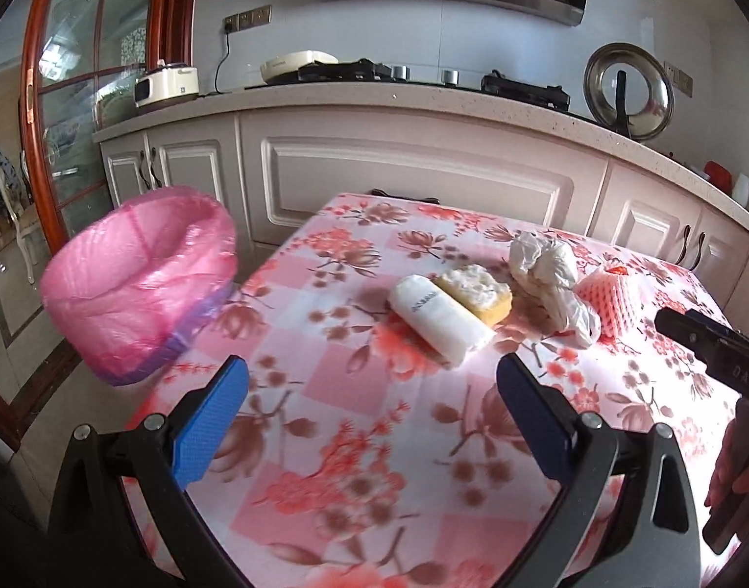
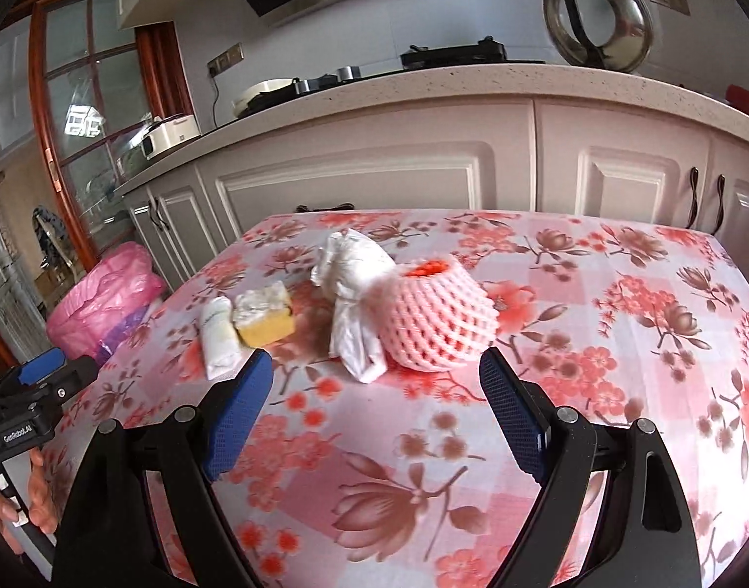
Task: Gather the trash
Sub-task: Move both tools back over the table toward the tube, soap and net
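Left gripper [image 1: 372, 392] and right gripper [image 2: 369, 387] both hover over the near table [image 2: 619, 392] edge, jaws spread wide and holding nothing, likely staged for a first grab. Mid-table sit 4 trash items in a row: white tube [image 1: 440, 316], yellow sponge [image 1: 477, 289], crumpled white bag [image 2: 354, 294], pink foam net [image 2: 438, 323] rightmost. Pink-lined bin [image 1: 139, 279] stands off the table's left side, so drops go left.

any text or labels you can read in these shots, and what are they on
"D A S": on the black body of the right gripper, seen from the left wrist view; cut off at the frame edge.
"GenRobot.AI": on the black body of the left gripper, seen from the right wrist view.
Dark print on the white soft tube: too blurred to read.
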`<state>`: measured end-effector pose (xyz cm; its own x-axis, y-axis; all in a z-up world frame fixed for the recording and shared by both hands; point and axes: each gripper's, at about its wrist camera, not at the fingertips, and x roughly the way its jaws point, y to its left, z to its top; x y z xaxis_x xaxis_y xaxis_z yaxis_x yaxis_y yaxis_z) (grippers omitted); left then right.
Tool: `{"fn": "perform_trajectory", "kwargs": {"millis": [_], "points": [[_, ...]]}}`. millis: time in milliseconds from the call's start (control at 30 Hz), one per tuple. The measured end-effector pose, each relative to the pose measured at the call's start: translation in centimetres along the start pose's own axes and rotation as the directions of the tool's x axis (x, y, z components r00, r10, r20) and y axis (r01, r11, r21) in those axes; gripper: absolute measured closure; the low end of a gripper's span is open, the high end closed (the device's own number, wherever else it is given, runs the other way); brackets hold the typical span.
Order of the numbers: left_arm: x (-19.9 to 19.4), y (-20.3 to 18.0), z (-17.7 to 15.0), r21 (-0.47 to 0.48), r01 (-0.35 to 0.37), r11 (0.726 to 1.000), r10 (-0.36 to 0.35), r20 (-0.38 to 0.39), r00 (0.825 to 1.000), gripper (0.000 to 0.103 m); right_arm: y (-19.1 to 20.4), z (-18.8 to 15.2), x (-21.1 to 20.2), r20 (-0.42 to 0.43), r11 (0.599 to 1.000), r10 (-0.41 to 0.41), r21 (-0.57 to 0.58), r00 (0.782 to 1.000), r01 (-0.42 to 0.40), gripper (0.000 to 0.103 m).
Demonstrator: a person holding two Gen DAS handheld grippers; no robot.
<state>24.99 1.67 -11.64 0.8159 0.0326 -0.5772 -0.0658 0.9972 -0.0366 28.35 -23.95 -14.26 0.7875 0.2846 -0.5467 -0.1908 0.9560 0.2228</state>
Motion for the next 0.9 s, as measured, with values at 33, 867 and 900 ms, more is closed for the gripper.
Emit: {"fn": "perform_trajectory", "kwargs": {"millis": [33, 867, 900], "points": [[0.4, -0.3, 0.1, -0.003, 0.002, 1.0, -0.002, -0.006, 1.0, 0.005, -0.3, -0.1, 0.1, -0.003, 1.0, -0.001, 0.004, 1.0, 0.001, 0.021], [14.7, -6.5, 2.3, 0.02, -0.052, 0.998, 0.055, -0.246, 0.968, 0.021, -3.7, 3.4, 5.2, -0.029, 0.997, 0.055, 0.048, 0.998, -0.053, 0.021], [14.8, -6.4, 2.2, 0.024, -0.067, 0.997, 0.071, -0.25, 0.966, 0.023, -3.7, 3.4, 5.3, -0.031, 0.997, 0.058, 0.053, 0.998, -0.057, 0.021]]}}
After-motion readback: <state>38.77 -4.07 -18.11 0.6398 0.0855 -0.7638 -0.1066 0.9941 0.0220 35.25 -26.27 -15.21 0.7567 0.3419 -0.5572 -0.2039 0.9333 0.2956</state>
